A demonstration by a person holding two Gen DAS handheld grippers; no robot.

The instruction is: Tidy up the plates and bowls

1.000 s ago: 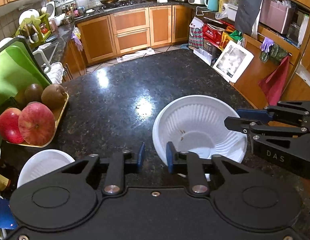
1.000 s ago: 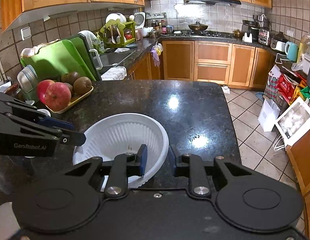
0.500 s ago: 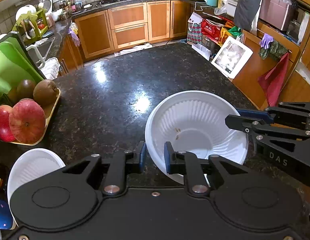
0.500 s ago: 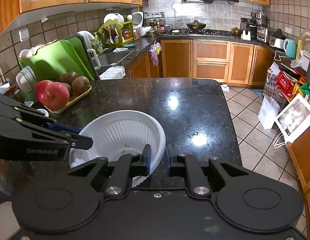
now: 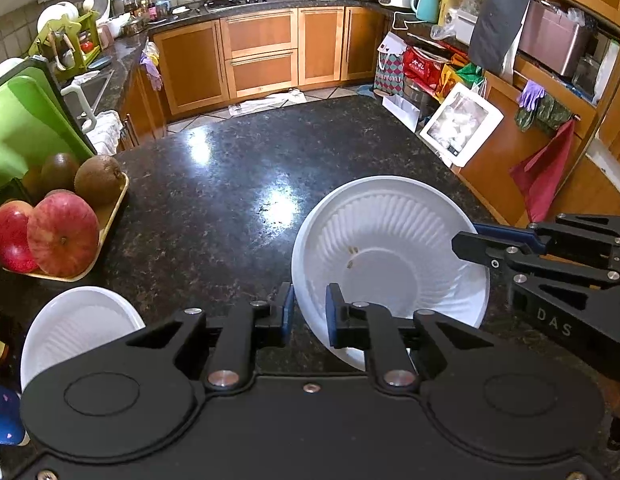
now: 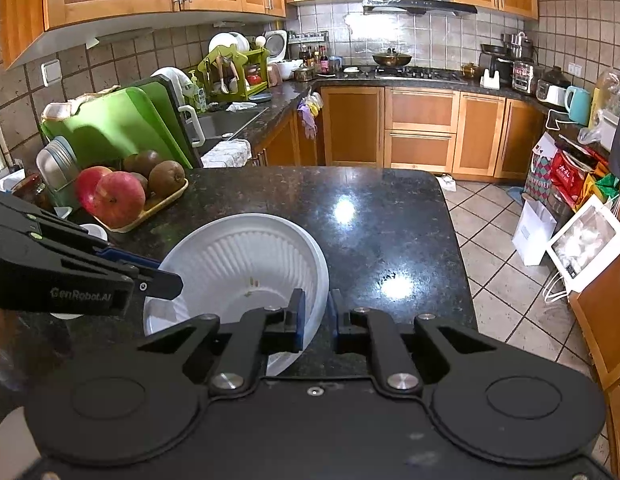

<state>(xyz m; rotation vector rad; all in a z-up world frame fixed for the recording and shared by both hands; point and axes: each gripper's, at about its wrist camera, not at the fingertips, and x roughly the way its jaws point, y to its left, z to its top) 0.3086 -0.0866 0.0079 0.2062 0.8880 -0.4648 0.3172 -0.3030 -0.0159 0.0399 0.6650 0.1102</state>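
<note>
Here, dark speckled granite counter (image 5: 238,184) fronts wooden cabinets (image 5: 262,52).

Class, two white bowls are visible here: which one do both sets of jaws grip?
The large ribbed bowl mid-counter, its rim pinched on opposite sides. The other white bowl, beside the fruit tray, sits untouched.

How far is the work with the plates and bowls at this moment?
Nothing looks stacked yet. In hand: both grippers are shut on the rim of the big bowl, the left gripper at its left side, the right gripper at its right side, and it sits tilted. Left to do: a second bowl sits apart near the fruit tray, so the two are not yet together.
</note>
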